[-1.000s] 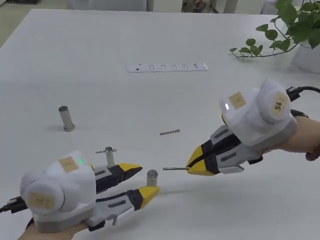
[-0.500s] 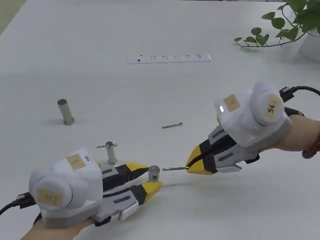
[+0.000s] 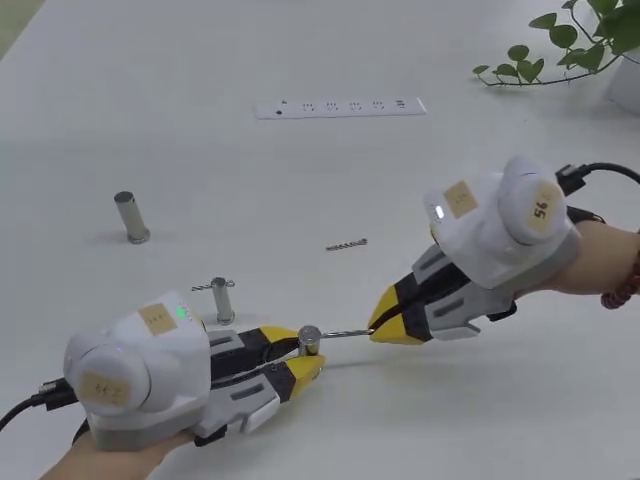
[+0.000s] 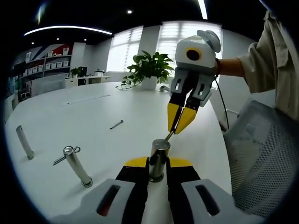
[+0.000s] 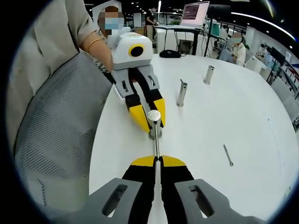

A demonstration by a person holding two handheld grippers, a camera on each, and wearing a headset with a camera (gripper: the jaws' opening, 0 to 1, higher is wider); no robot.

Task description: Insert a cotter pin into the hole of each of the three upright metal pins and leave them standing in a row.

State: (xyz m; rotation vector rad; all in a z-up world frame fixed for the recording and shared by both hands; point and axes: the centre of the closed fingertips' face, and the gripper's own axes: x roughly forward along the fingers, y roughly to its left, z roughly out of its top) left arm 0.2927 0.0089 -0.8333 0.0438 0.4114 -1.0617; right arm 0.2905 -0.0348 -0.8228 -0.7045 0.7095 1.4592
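Left gripper (image 3: 302,354) clamps the near metal pin (image 3: 309,340) upright on the table (image 3: 300,190). Right gripper (image 3: 384,326) pinches a cotter pin (image 3: 346,332), tip touching that pin's head. Just behind, the second pin (image 3: 222,300) carries its cotter; the third pin (image 3: 130,217) stands bare.

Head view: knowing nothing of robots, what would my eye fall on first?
Near the front of the white table, two white grippers with yellow-and-black jaws meet: the left gripper clamps a short upright steel pin, while the right gripper holds a thin metal cotter pin to its head. Behind them stand a second steel pin with another cotter pin through it and, farther left, a bare third steel pin.
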